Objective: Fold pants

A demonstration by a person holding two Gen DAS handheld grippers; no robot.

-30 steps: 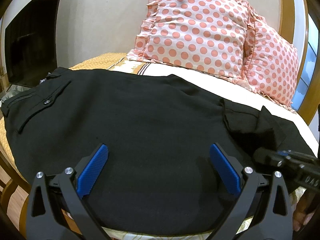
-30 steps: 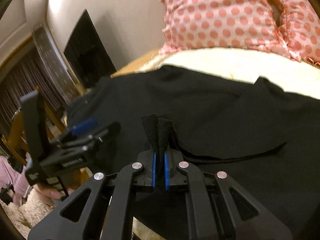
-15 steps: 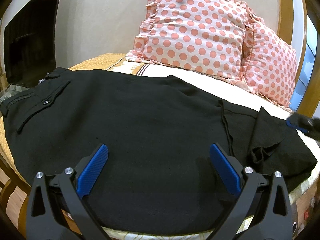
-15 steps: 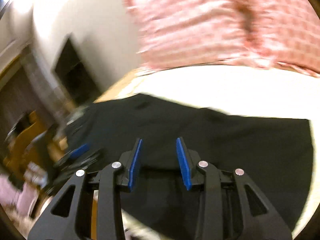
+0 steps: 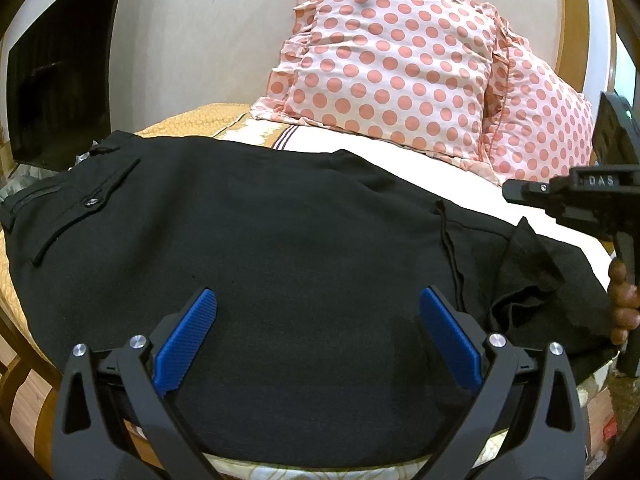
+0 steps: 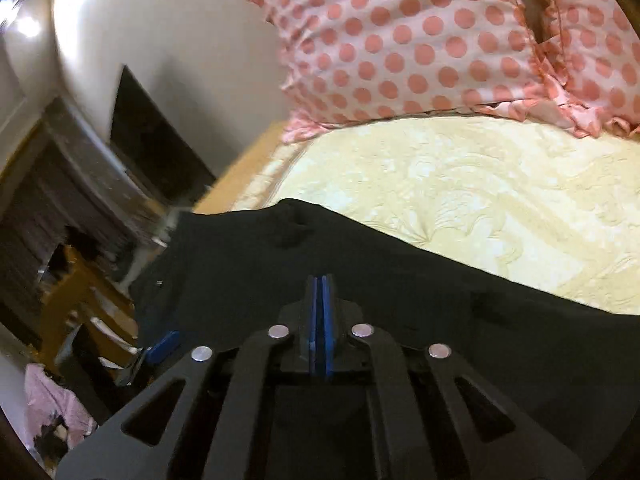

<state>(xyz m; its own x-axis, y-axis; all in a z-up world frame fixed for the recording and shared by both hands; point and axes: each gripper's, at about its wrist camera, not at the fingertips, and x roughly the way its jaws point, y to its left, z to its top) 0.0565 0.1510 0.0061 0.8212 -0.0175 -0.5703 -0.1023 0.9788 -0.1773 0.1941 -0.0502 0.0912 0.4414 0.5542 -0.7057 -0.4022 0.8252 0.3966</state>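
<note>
Pants (image 5: 280, 264): black, spread along bed (image 6: 480, 200) edge, one hem rumpled.
Left gripper (image 5: 316, 336): jaws wide apart above cloth, holding nothing.
Right gripper (image 6: 319, 320): jaws closing, nothing between.
Risk: we fold over rumple, creasing it in.

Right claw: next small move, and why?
Probably reopen and lower the right claw onto the rumpled hem corner of the black pants. It is closing on nothing above the cloth, and that corner lies bunched. The left claw is open and holds nothing.
</note>
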